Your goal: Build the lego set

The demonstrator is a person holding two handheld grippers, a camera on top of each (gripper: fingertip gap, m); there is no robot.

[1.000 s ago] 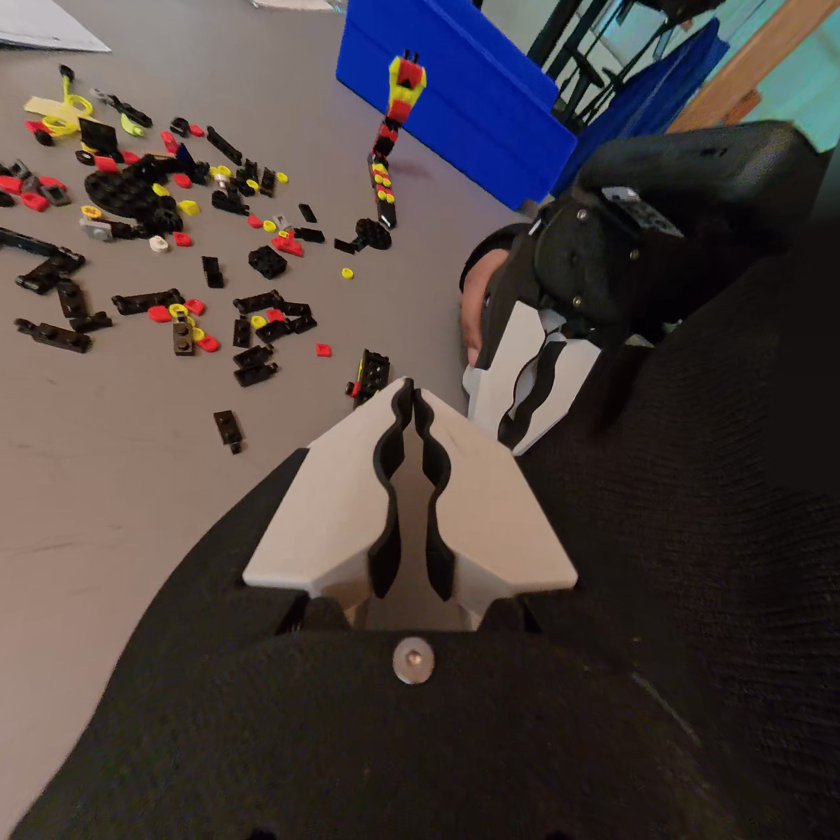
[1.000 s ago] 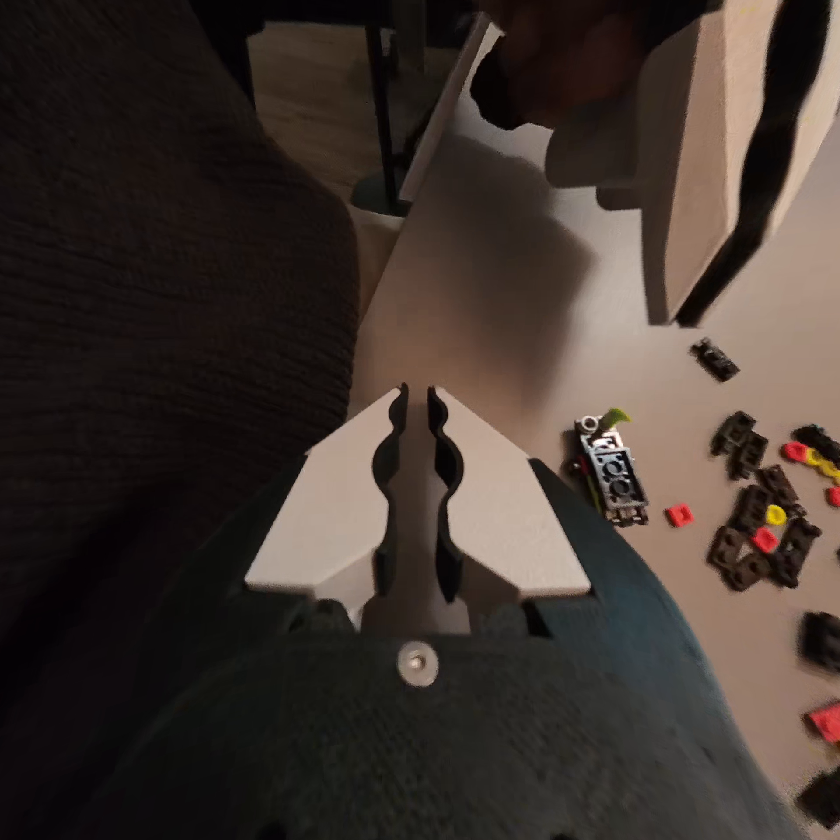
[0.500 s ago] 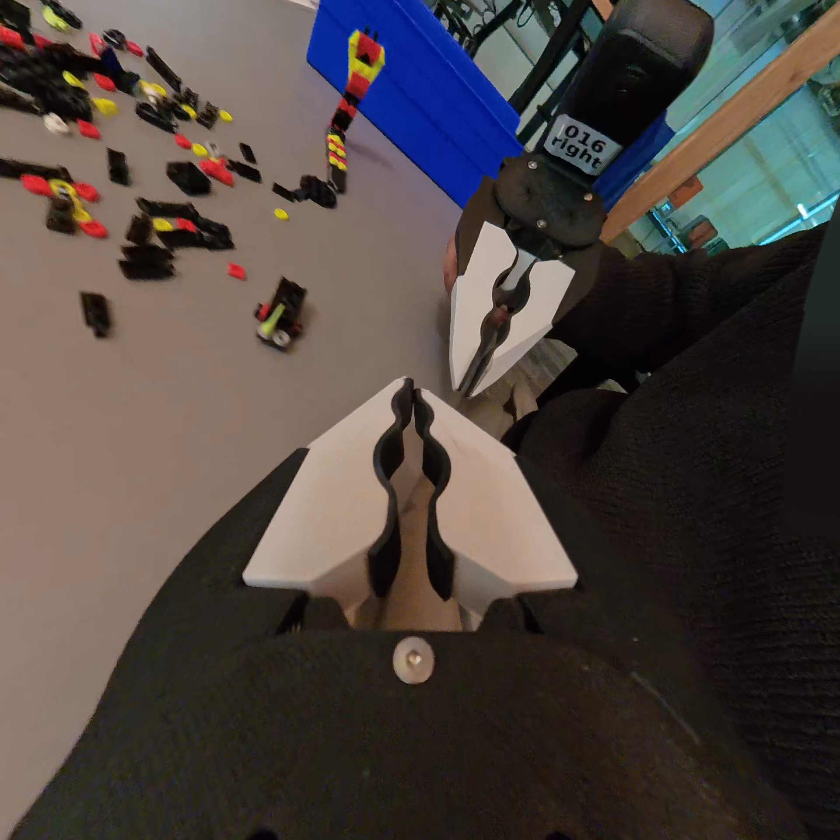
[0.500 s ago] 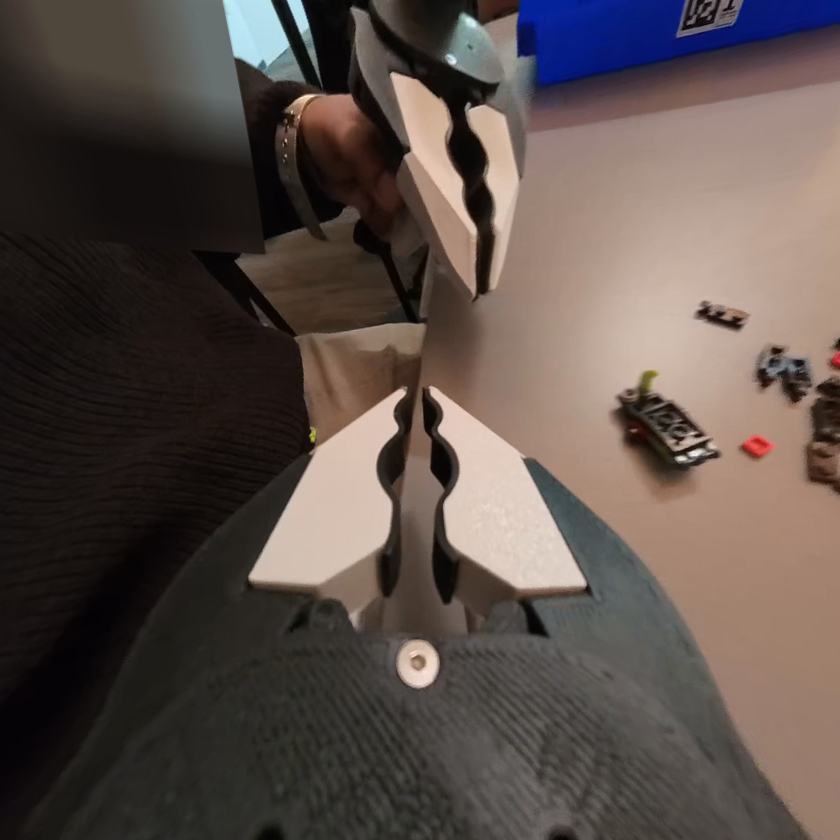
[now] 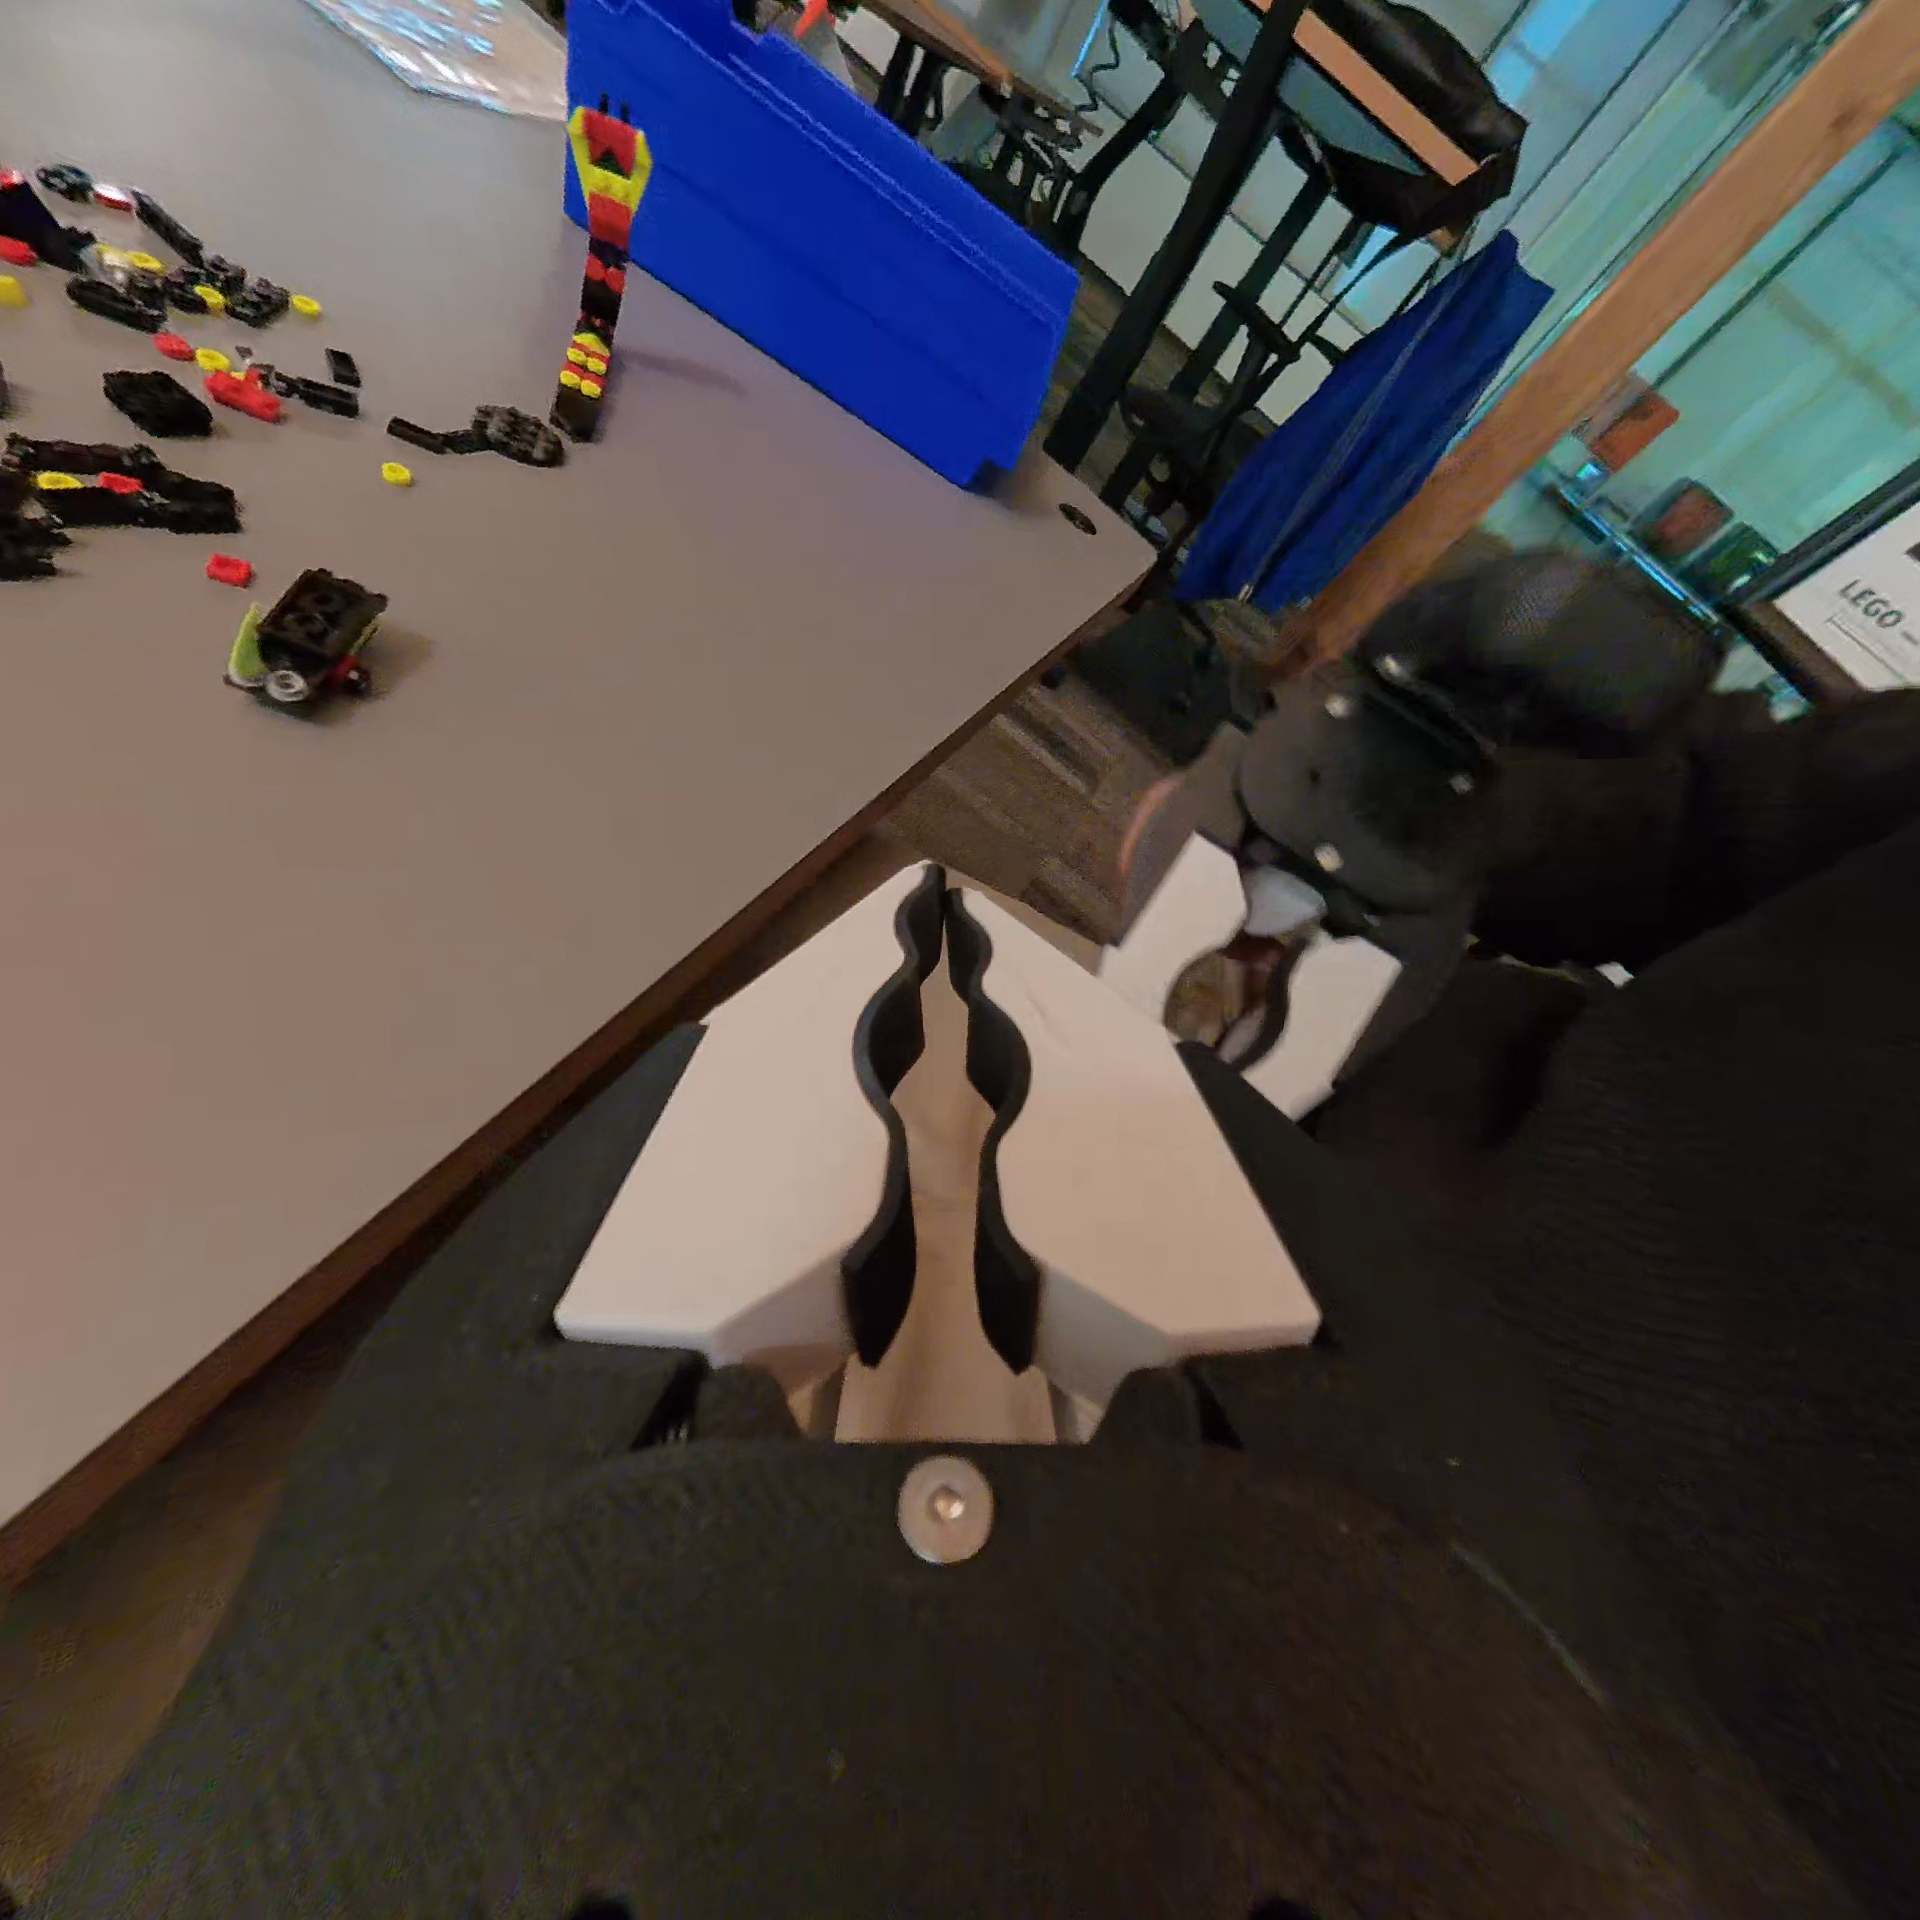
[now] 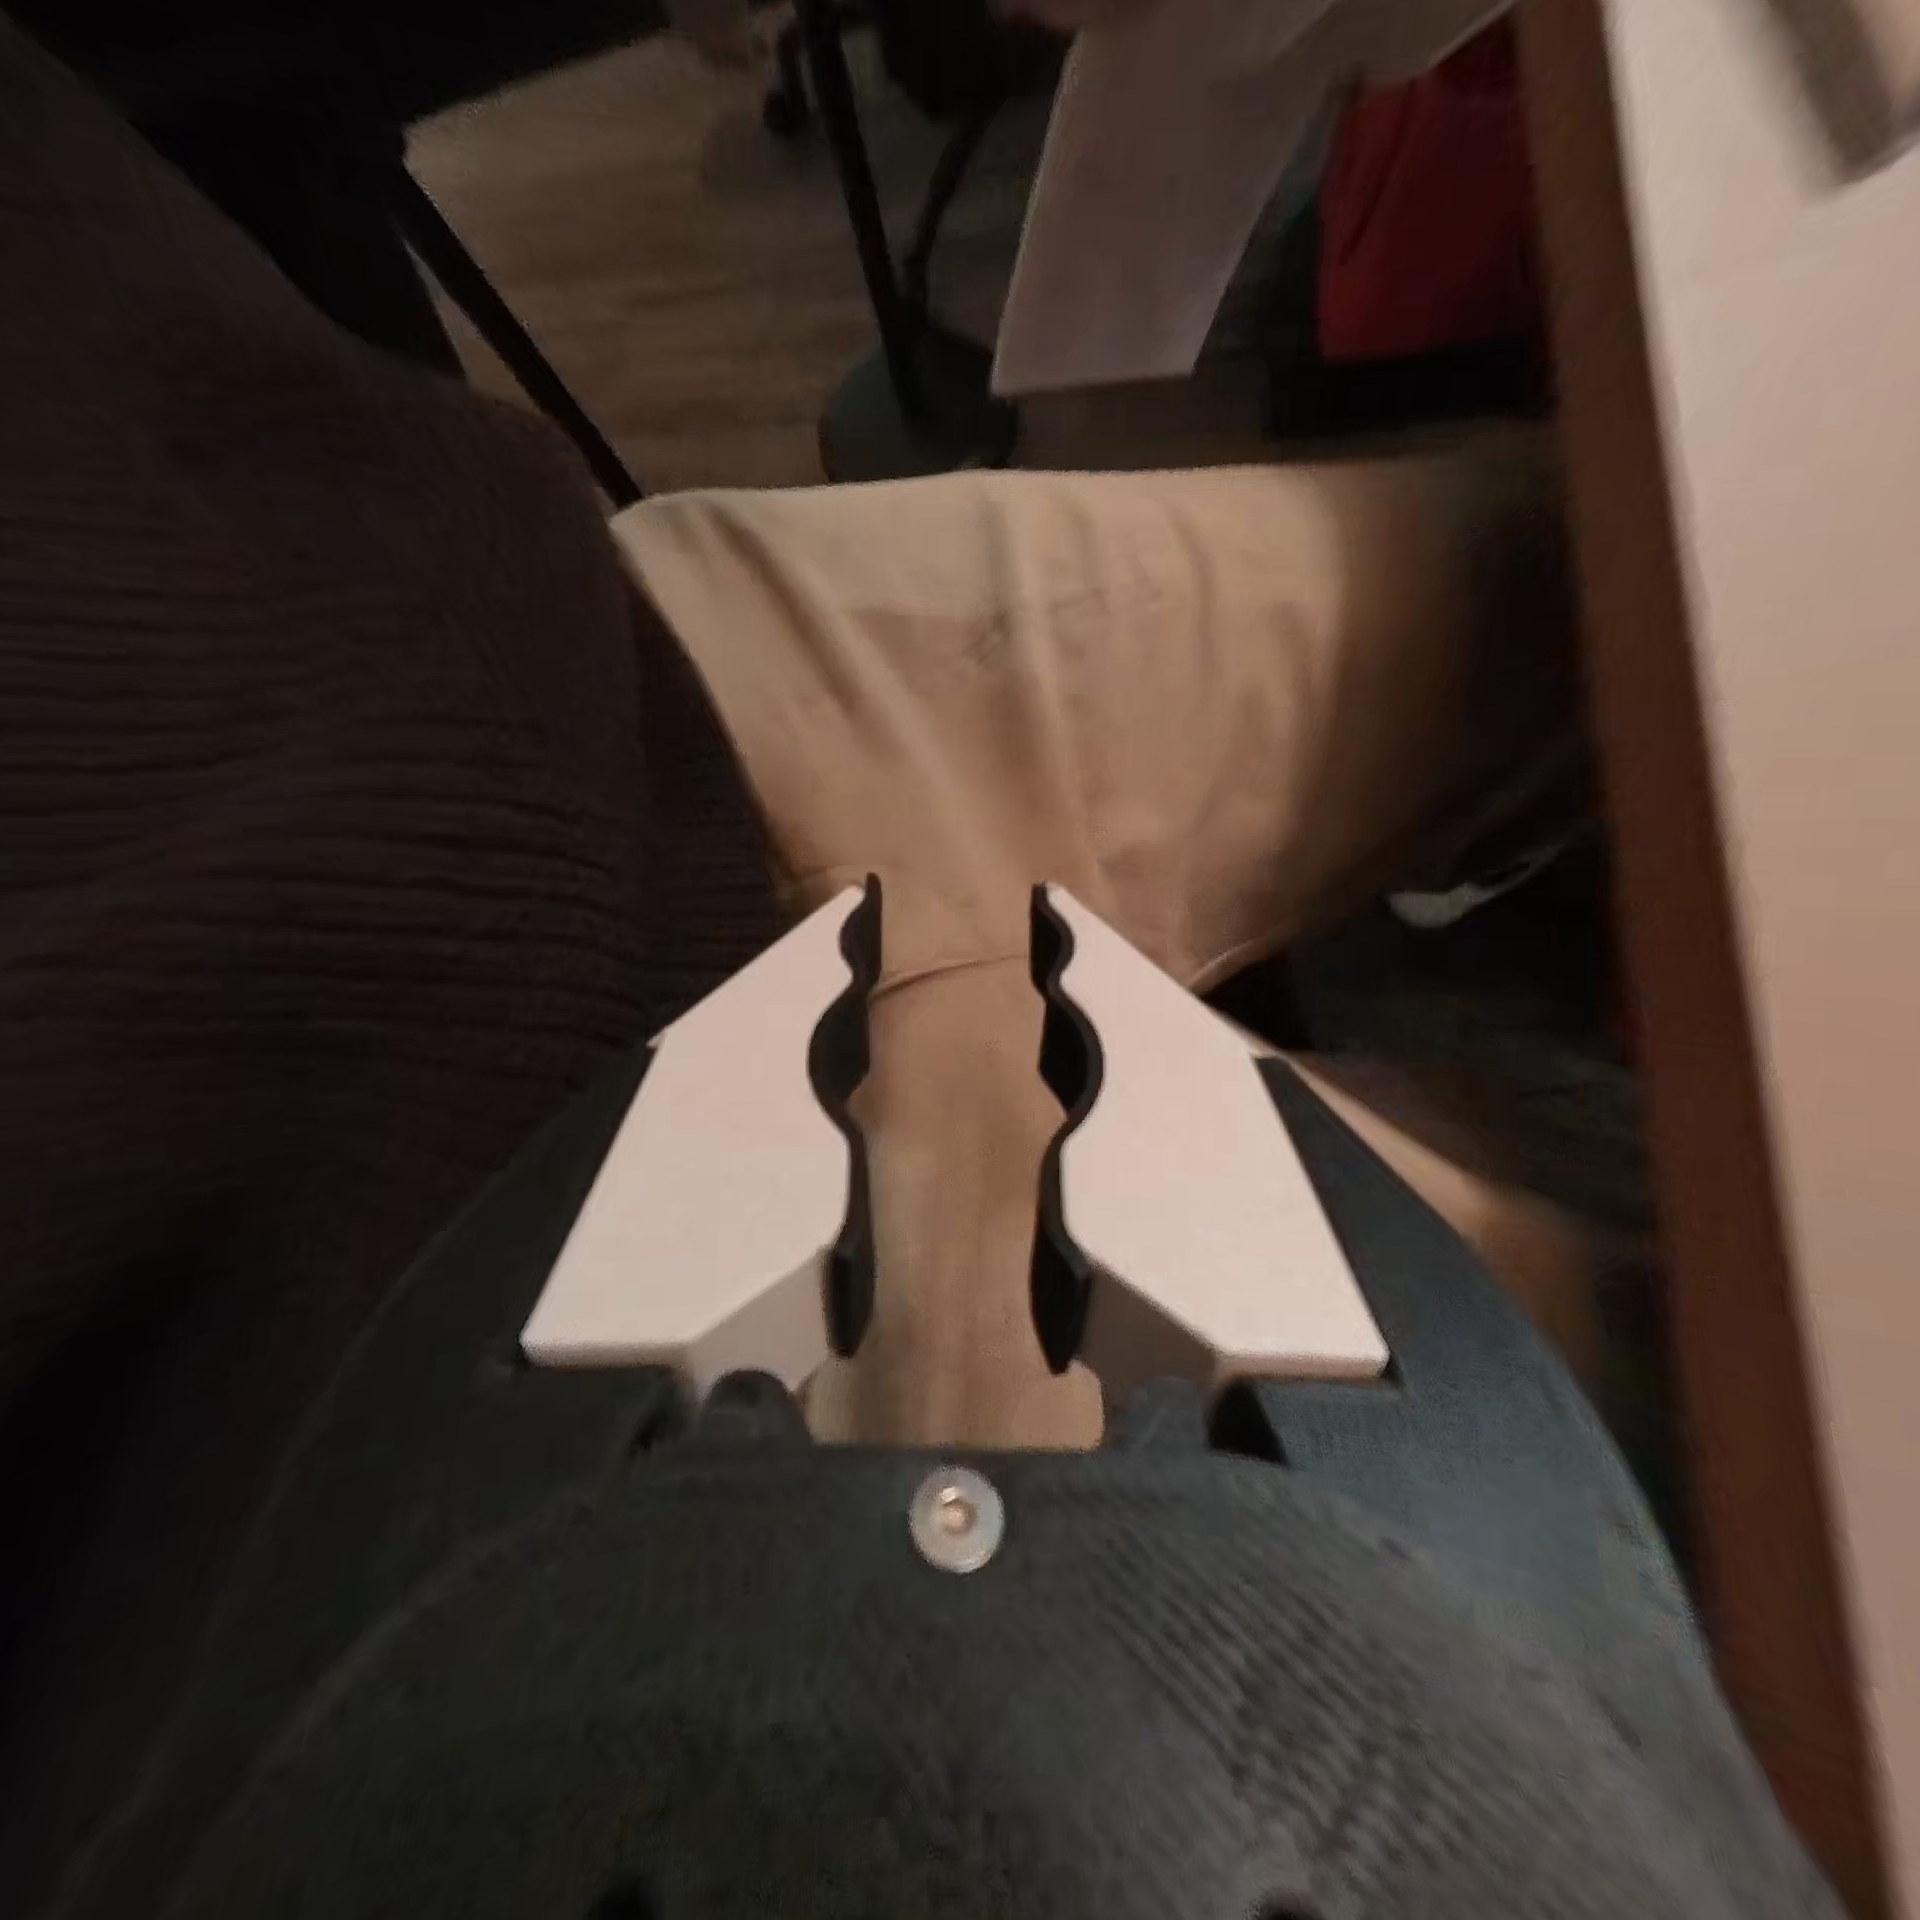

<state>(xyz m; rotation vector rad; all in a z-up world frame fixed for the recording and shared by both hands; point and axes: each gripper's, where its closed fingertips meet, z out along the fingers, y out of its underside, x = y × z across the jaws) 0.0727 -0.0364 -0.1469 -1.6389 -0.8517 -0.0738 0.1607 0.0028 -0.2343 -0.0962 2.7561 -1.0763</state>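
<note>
Hanging off the grey table (image 5: 436, 935) edge, both grippers are empty.
Left gripper (image 5: 943, 904) jaws nearly closed, right gripper (image 6: 951, 904) jaws apart; scattered black, red and yellow lego pieces (image 5: 156, 416) lie cut off at left, the right gripper blurred.

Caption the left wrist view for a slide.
Shut, empty left hand-held gripper held off the table edge, loose lego pieces untouched.
</note>
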